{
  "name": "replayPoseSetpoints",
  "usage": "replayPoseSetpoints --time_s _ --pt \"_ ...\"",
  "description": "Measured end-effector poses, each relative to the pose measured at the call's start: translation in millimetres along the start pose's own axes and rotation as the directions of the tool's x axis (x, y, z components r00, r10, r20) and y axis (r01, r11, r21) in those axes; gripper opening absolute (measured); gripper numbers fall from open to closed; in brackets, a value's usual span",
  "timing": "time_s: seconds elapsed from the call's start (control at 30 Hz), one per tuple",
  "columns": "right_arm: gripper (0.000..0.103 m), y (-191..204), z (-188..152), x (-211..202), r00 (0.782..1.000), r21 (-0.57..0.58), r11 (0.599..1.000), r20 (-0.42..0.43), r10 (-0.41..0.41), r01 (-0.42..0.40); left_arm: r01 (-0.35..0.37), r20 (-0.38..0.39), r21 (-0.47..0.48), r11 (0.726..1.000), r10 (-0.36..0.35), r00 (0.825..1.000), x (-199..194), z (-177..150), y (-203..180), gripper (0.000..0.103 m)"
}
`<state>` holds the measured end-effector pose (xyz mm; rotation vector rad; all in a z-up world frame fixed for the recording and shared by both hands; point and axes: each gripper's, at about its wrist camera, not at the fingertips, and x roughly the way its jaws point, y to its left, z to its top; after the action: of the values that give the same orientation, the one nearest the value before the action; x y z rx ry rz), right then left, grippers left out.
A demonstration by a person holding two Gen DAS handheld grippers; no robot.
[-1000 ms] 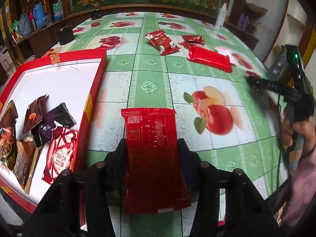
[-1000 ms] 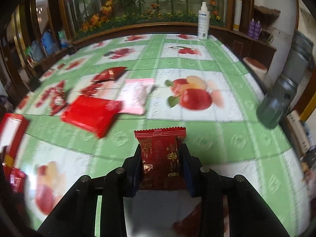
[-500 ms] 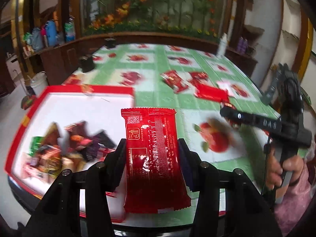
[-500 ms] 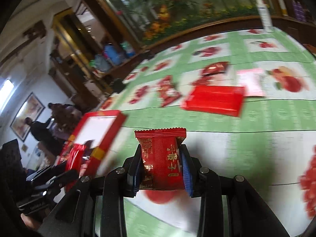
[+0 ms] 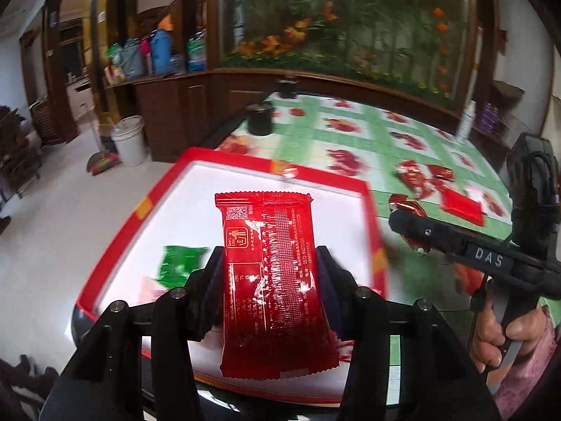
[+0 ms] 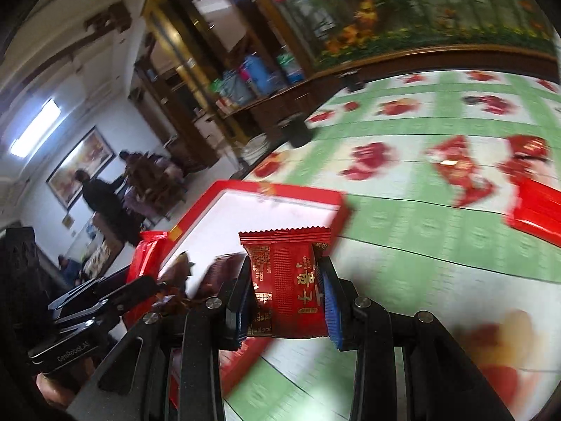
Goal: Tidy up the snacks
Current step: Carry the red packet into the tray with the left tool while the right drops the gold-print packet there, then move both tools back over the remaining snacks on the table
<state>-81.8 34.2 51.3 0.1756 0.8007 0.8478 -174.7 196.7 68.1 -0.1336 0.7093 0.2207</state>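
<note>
My left gripper (image 5: 270, 277) is shut on a long red snack packet (image 5: 273, 280) and holds it above the red-rimmed white tray (image 5: 245, 159). A green packet (image 5: 178, 266) lies in the tray below it. My right gripper (image 6: 285, 300) is shut on a small red snack packet (image 6: 287, 280), held above the tray's right edge (image 6: 280, 196). The right gripper also shows in the left wrist view (image 5: 406, 219), and the left gripper in the right wrist view (image 6: 140, 289). Dark wrapped snacks (image 6: 210, 277) lie in the tray.
More red snack packets (image 5: 459, 205) lie on the green fruit-print tablecloth (image 5: 371, 137) beyond the tray. A black pot (image 5: 259, 117) stands at the table's far left edge. A white bottle (image 5: 464, 122) stands far right. People (image 6: 101, 200) stand in the room at left.
Both grippers have swung left with their packets. The left one now hangs over the tray, and the right one has come up to the tray's right edge.
</note>
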Motion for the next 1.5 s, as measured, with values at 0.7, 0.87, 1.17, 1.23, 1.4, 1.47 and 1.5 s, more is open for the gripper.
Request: replayPoseSetpoints --time_s 0.7,0.87,1.17,1.23,1.4,1.47,1.5 --pt "0.06 58 -12 58 0.99 -0.199 0.979 -0.121 -0.075 0.05 -0.124 0.013 -0.032 0.992 0.124 0.992 21 8 24 0.076" --pt "0.065 49 -4 38 0.996 -0.171 0.982 -0.038 -0.083 0.075 -0.143 0.077 -0.019 0.99 0.144 0.987 3 13 15 0.081" --pt "0.067 -13 15 -11 0.989 -0.009 0.99 0.06 -0.138 0.139 -0.211 0.136 0.213 0.954 0.185 0.973 -7 11 -52 0.083" --pt "0.067 -32 17 -25 0.984 0.03 0.987 0.075 -0.162 0.16 -0.201 0.14 0.232 0.952 0.172 0.975 -9 12 -64 0.084" --pt "0.068 -78 19 -59 0.966 0.107 0.969 0.111 -0.233 0.221 -0.184 0.147 0.274 0.944 0.148 0.978 -11 15 -91 0.084" --pt "0.068 -95 20 -73 0.959 0.134 0.962 0.124 -0.256 0.239 -0.183 0.146 0.287 0.94 0.146 0.979 -12 14 -100 0.084" --pt "0.068 -101 20 -79 0.955 0.143 0.958 0.129 -0.268 0.249 -0.181 0.145 0.295 0.938 0.144 0.979 -11 15 -105 0.084"
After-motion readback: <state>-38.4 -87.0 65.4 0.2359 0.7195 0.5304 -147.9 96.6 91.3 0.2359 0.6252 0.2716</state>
